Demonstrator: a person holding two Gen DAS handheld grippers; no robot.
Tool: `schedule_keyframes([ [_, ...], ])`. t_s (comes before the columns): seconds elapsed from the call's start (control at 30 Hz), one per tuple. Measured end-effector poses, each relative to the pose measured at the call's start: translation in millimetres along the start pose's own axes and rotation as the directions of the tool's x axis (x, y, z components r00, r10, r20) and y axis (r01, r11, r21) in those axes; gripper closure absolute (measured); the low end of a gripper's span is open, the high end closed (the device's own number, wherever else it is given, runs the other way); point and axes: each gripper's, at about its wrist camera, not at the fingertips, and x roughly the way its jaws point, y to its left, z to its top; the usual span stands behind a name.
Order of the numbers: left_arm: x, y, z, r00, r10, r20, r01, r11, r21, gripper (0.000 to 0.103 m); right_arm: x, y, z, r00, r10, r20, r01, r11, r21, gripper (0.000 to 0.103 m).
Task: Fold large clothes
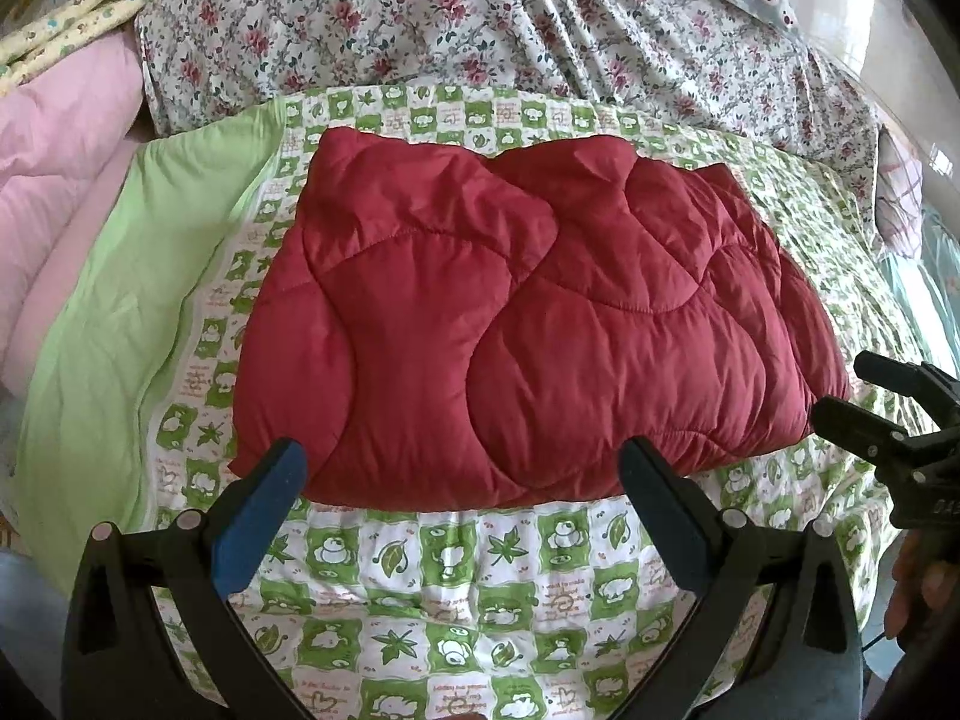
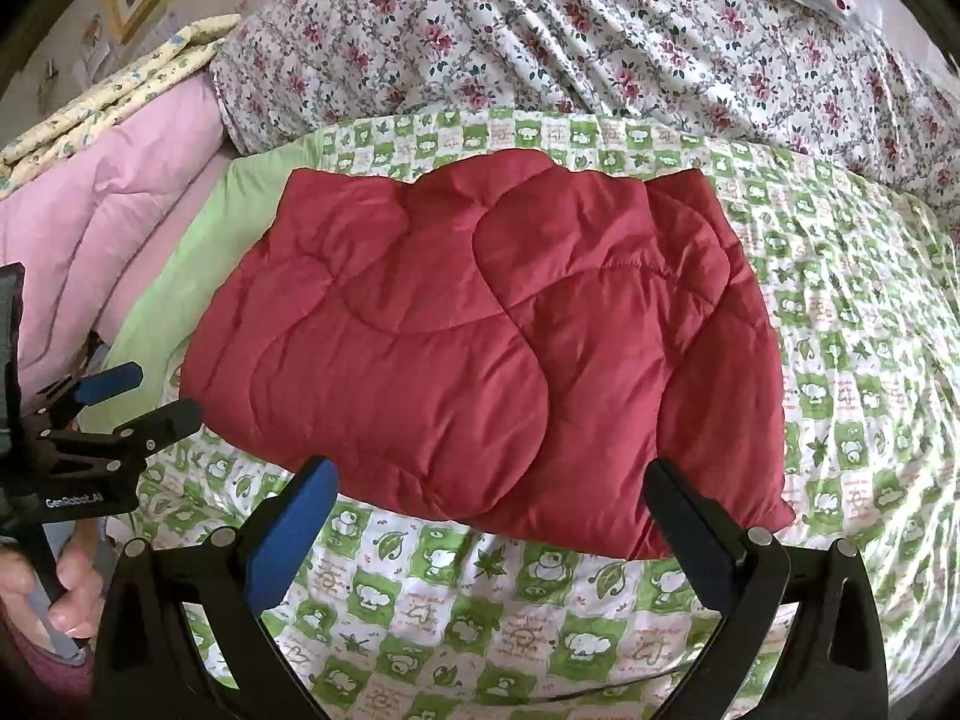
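**Red puffer folded up, both grippers hanging back off it**

Standing right by the bed here. Closest to me, the left gripper [image 1: 462,468] is hovering with its black and blue fingers spread wide, holding nothing, tips just short of the near edge of the garment. The right gripper [image 2: 489,489] is doing the same thing beside it: jaws wide apart, empty, parked at the near hem. I'm guessing they're sitting back like that because the fold looks basically done and there's nothing left to pinch, or the person is sizing up one more fold.

Just past the fingertips, the dark red quilted puffy jacket [image 1: 528,324] is lying as a compact, roughly rectangular bundle with layers stacked on its right side. It's resting in the middle of the green-and-white checked cartoon-print quilt [image 1: 456,594], which is giving it a flat, soft surface to work on.

Off to the left, a plain light green cover [image 1: 120,300] and a pink padded quilt [image 1: 54,138] are bunching up, out of the way. Further back, a white bedspread with red flowers [image 1: 480,18] is draping across the far side.
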Motion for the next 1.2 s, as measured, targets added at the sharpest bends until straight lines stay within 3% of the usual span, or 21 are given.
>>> schedule_keyframes([
  [1.2,1.8,-0.8,0.9,1.0,0.003,0.0,-0.003,1.0,0.011,0.0,5.0,-2.2,-1.7,1.0,-0.008,-0.01,0.007,1.0,-0.004,0.0],
])
